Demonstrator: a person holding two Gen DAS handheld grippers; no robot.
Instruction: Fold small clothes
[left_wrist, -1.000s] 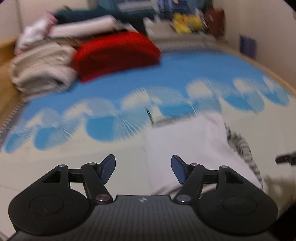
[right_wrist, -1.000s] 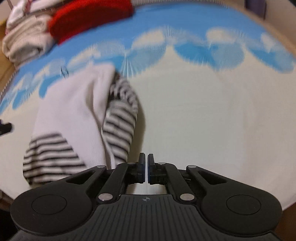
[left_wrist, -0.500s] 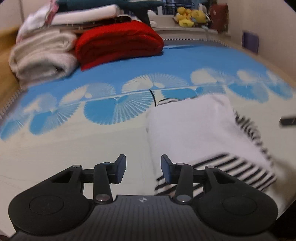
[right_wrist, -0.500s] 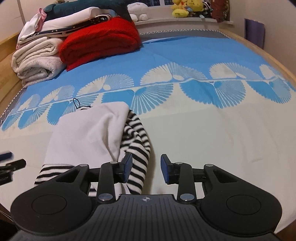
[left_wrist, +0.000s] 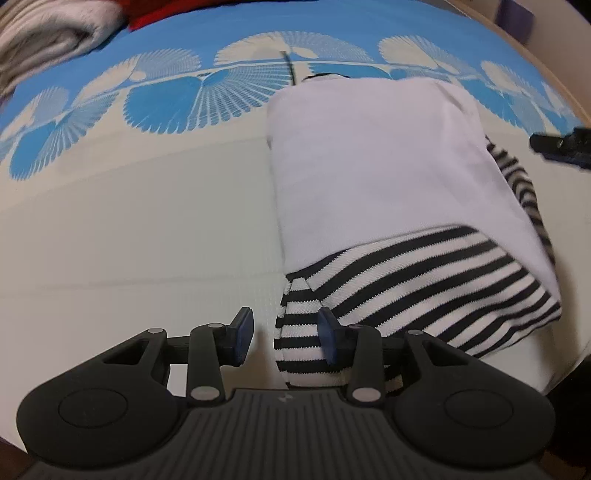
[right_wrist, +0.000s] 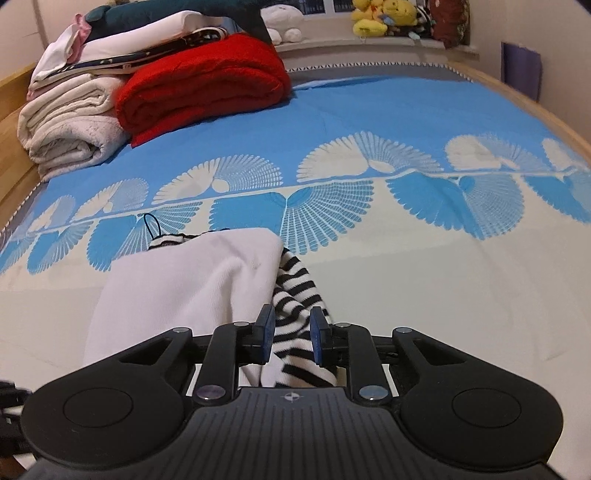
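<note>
The garment (left_wrist: 376, 177), a white and black-striped piece already folded lengthwise, lies flat on the bedcover (left_wrist: 129, 236) near its front edge. The step in hand appears to be gripping the near striped hem for a crosswise fold. The left gripper (left_wrist: 284, 338) points steeply down at the hem's left corner; its jaws are closing, with the corner between them, the right pad at the cloth and the left pad clear of it, so no grip is made yet. The right gripper (right_wrist: 291, 334) sits at the hem's right corner; its jaws are closing on a striped fold between them, with gaps visible at both pads. The next move probably calls for both grippers to clamp fully, each taking all layers, then lift together and carry the hem toward the far edge. Hidden: the hem's front edge lies under both gripper bodies, the layer count cannot be read, and the collar end is only partly visible.
</note>
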